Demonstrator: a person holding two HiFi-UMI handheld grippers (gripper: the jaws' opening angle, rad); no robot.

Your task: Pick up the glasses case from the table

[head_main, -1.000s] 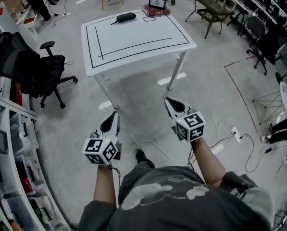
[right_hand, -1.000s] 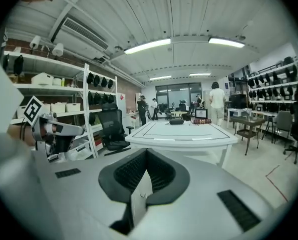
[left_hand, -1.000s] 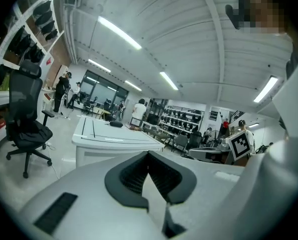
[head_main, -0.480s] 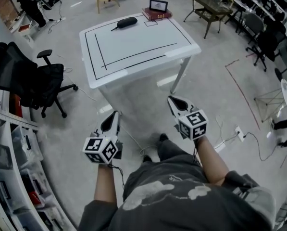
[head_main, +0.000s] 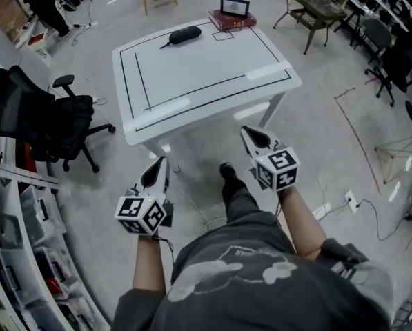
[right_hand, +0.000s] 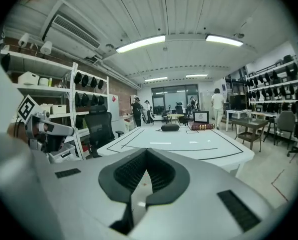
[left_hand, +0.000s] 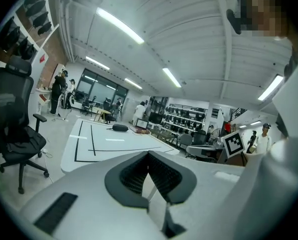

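Left hand-held gripper [head_main: 159, 167]: jaws closed together, pads meeting at the tip, nothing between them, as its own view confirms [left_hand: 149, 155]. Right hand-held gripper [head_main: 250, 135]: jaws likewise narrowed to contact and empty [right_hand: 146, 152]. Both are held in the air short of the table [head_main: 199, 67], the left at about 7 o'clock of it, the right at about 5 o'clock just off the near edge, neither touching it.

Glasses case [head_main: 185, 34]: dark, oblong, lying flat on the white table towards its far edge, at roughly 11 o'clock on the tabletop seen from the person's side. It sits outside the black rectangle taped on the surface and is well apart from both grippers. The left gripper view shows it at about 11 o'clock beyond the jaws [left_hand: 120, 128]; the right gripper view shows it near 12 o'clock [right_hand: 170, 127].

Other items: a stack of books [head_main: 232, 21] on the far right corner, at 1 o'clock, with a small framed picture [head_main: 234, 6] upright on top. A black office chair [head_main: 47, 116] stands on the floor at 9 o'clock of the table.
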